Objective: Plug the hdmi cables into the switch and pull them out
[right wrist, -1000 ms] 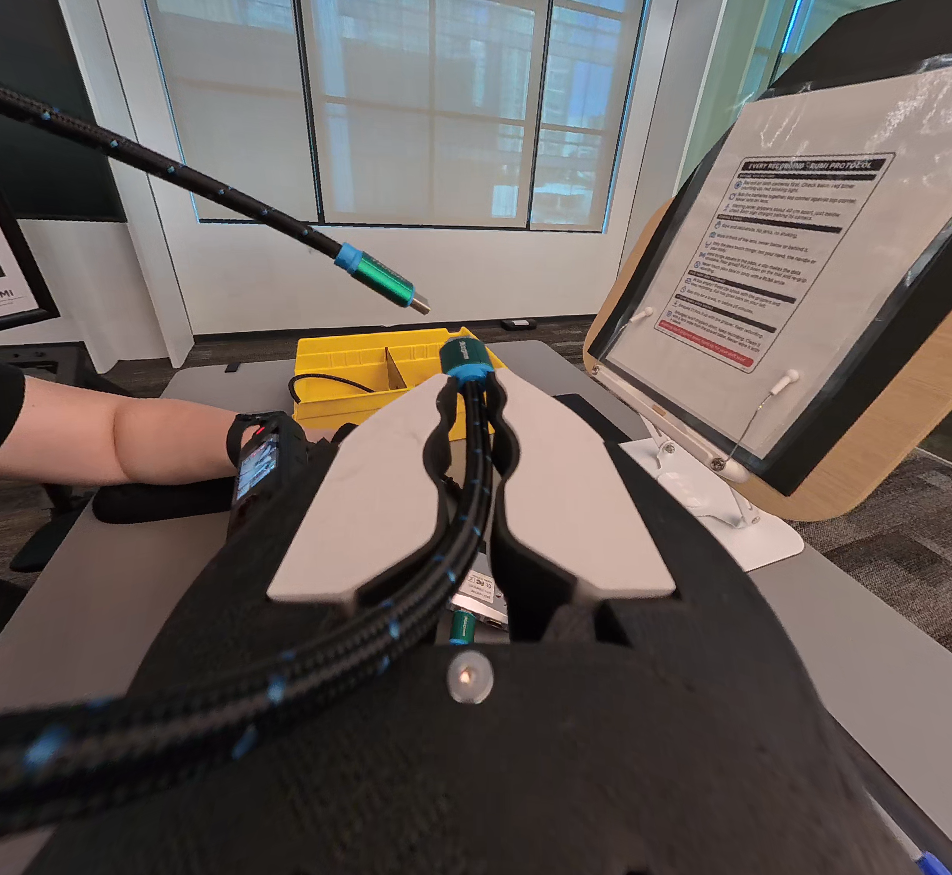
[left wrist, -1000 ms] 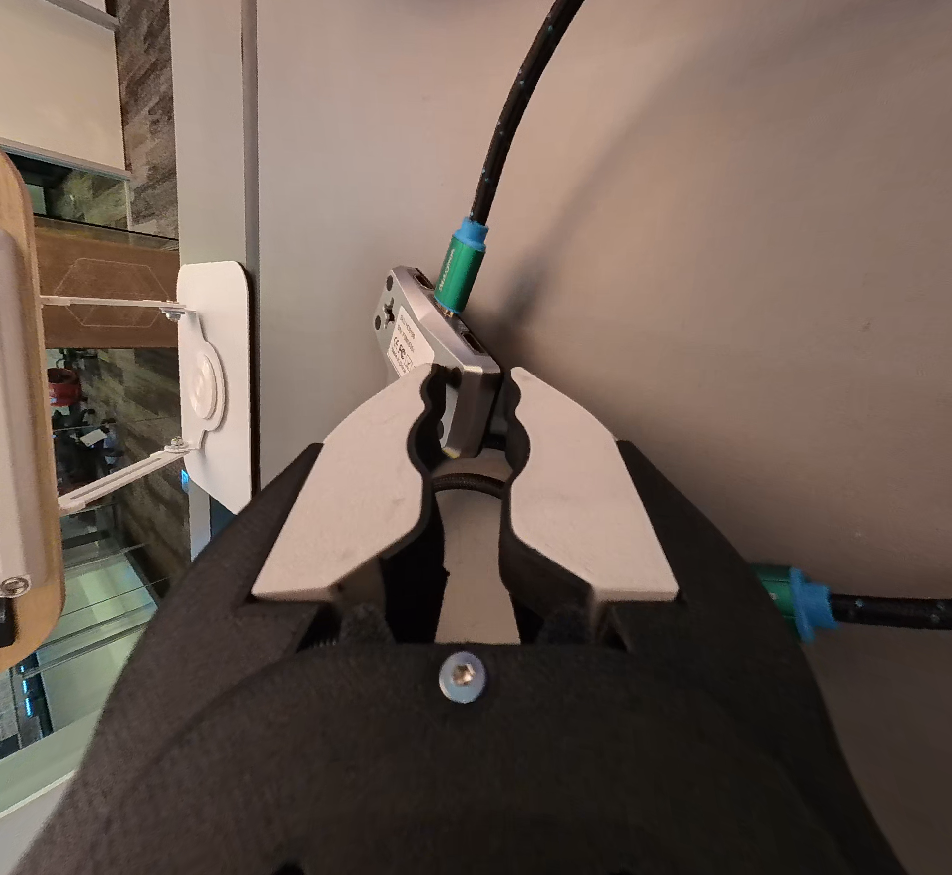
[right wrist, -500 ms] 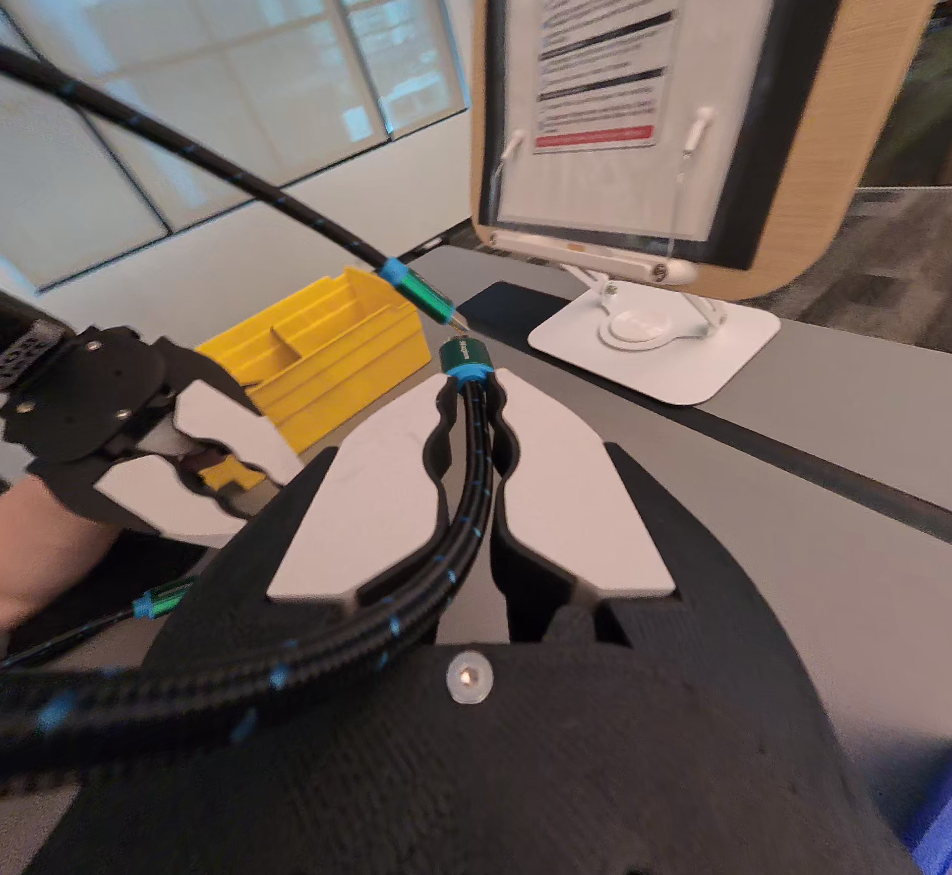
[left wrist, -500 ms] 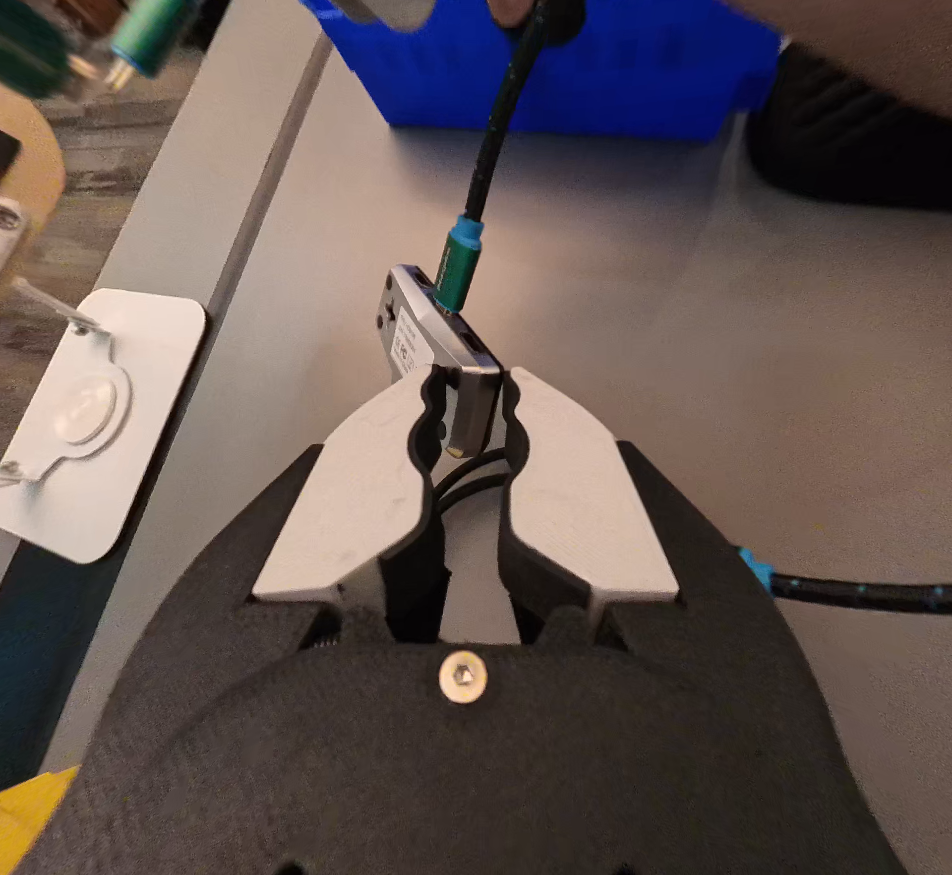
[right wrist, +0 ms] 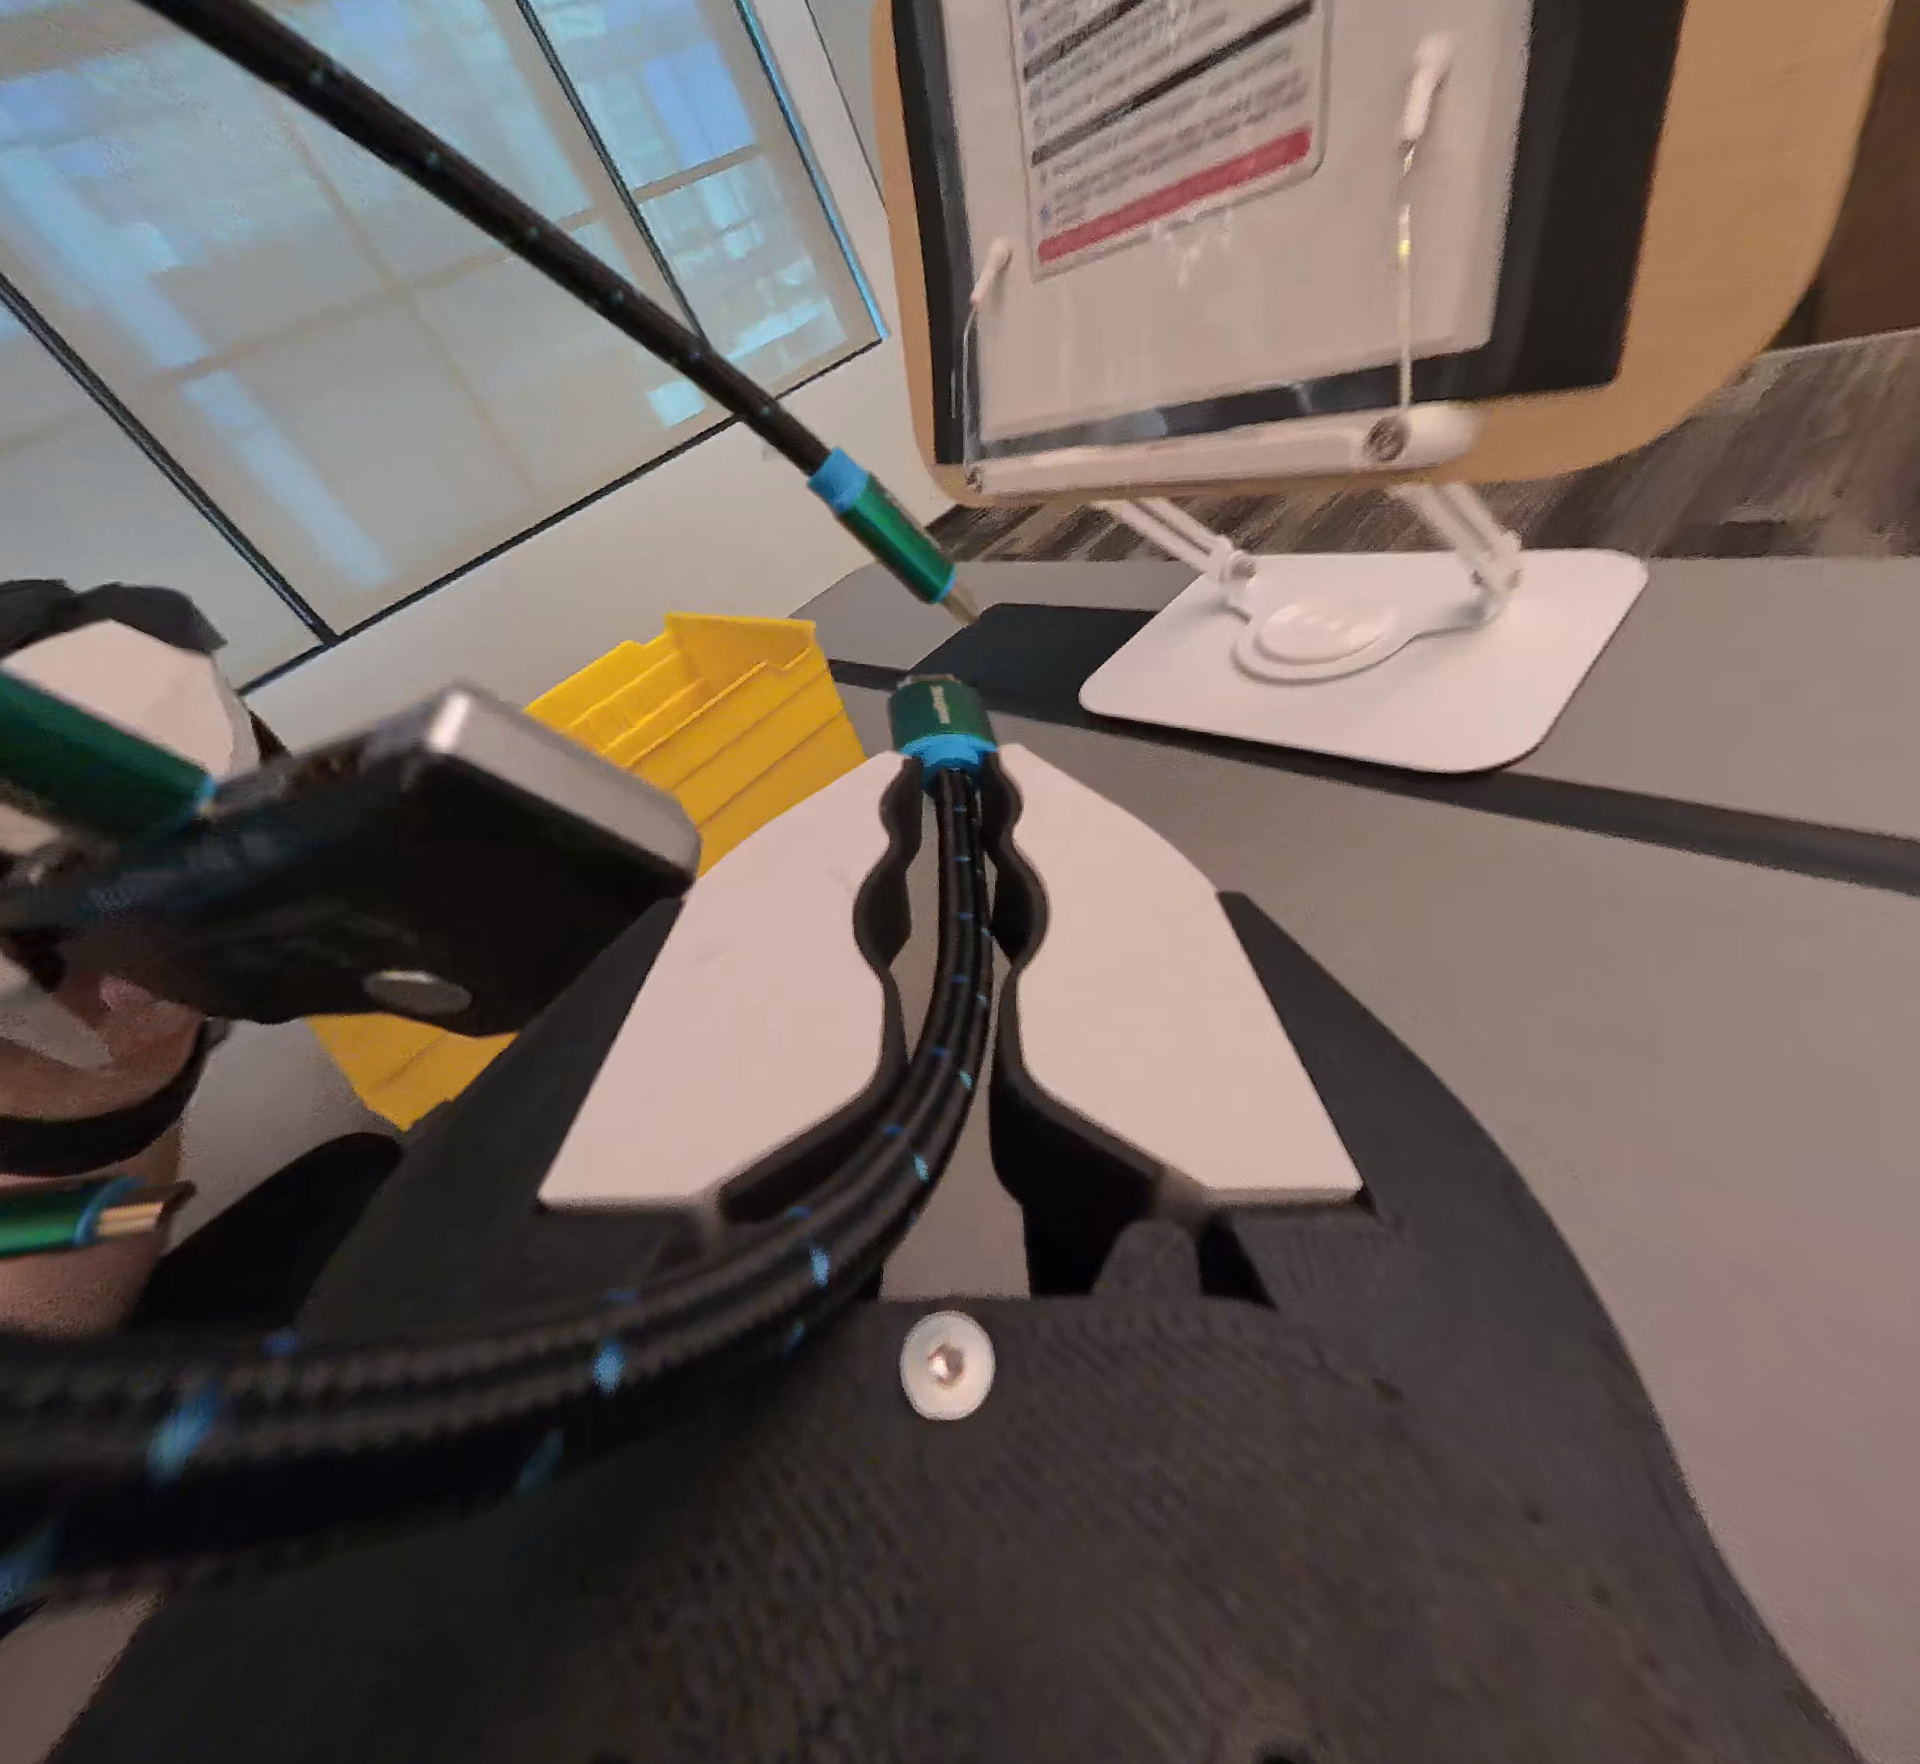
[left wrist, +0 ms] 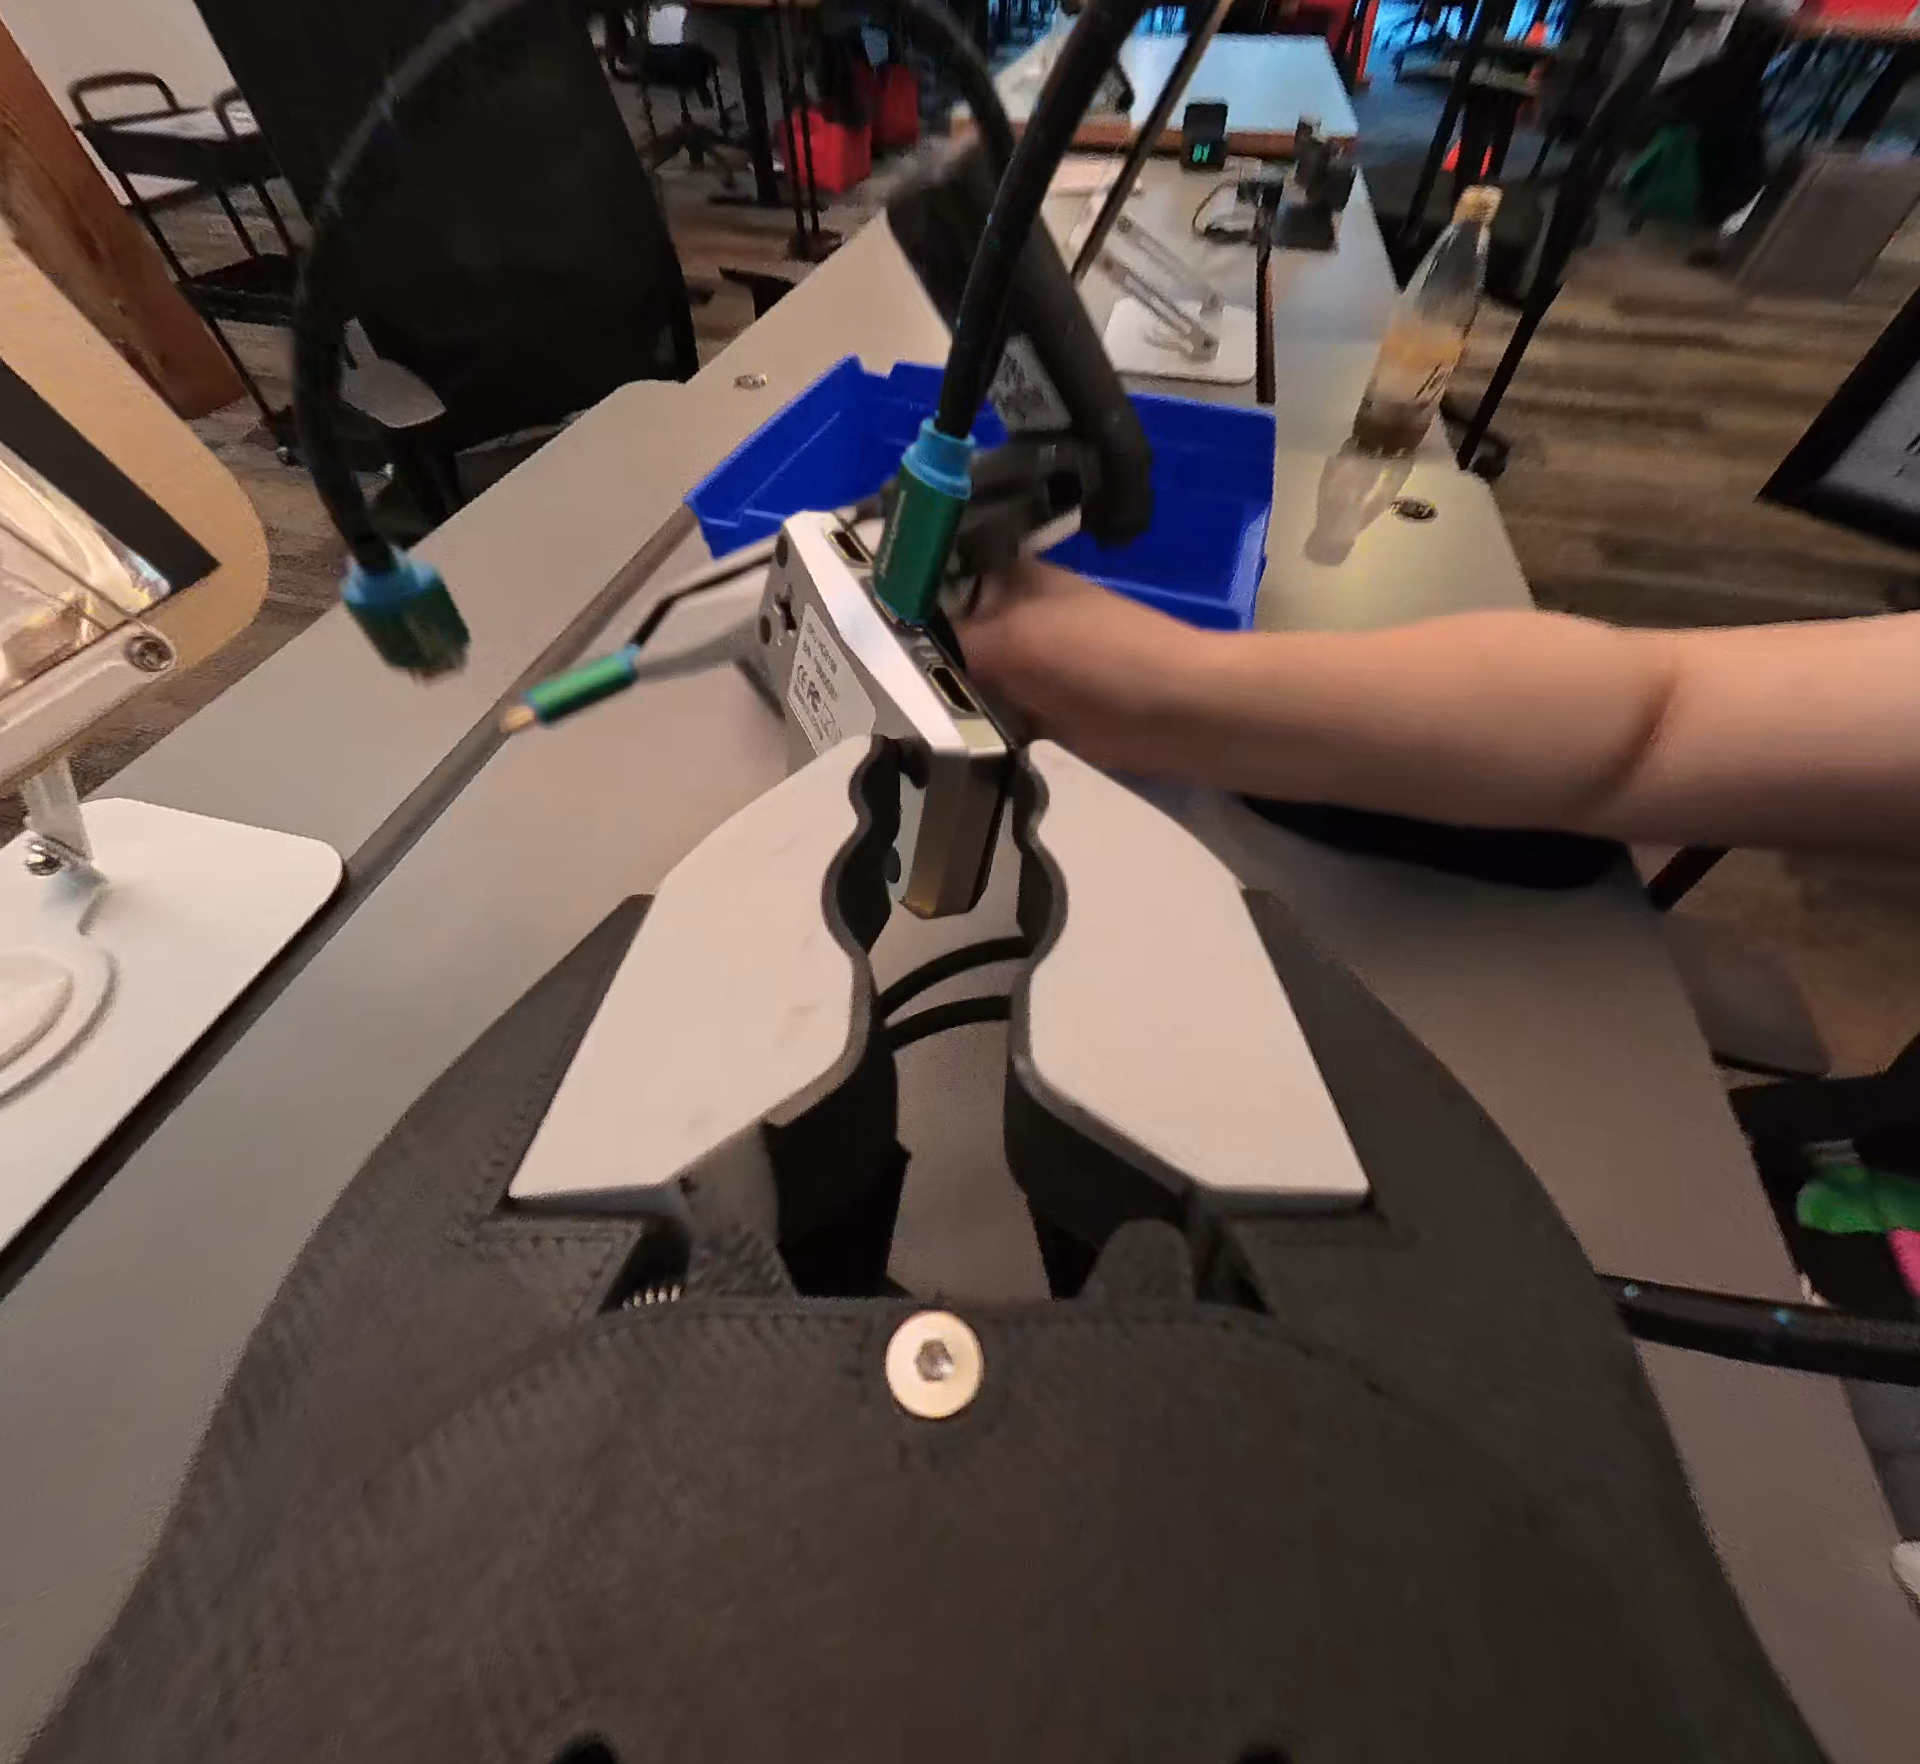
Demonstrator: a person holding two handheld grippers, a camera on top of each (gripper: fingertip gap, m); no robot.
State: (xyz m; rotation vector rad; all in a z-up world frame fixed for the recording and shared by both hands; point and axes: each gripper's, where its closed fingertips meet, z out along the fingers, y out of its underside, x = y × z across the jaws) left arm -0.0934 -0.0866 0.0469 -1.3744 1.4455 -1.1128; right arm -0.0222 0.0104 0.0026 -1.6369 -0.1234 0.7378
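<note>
My left gripper (left wrist: pixel 940 831) is shut on one end of the silver HDMI switch (left wrist: pixel 852 665) and holds it above the grey table (left wrist: pixel 1507 987). One green HDMI plug (left wrist: pixel 920 530) sits in a port on the switch's upper side. My right gripper (right wrist: pixel 951 769) is shut on a black braided cable just behind its green plug (right wrist: pixel 940 717), which sticks out past the fingertips. The switch (right wrist: pixel 499 789) lies close to the left of this plug. Another loose green plug (right wrist: pixel 894 535) hangs in the air beyond it and also shows in the left wrist view (left wrist: pixel 405 613).
A blue bin (left wrist: pixel 1174 488) stands behind the switch, a yellow bin (right wrist: pixel 727 717) beside the right gripper. A document stand with a white base (right wrist: pixel 1371 665) is at the table's edge. A person's forearm (left wrist: pixel 1403 727) crosses the table. A bottle (left wrist: pixel 1403 384) stands further back.
The left gripper has tilted up with the switch, now looking across the room. The right gripper with its plug has moved closer to the switch. Both grips held.
</note>
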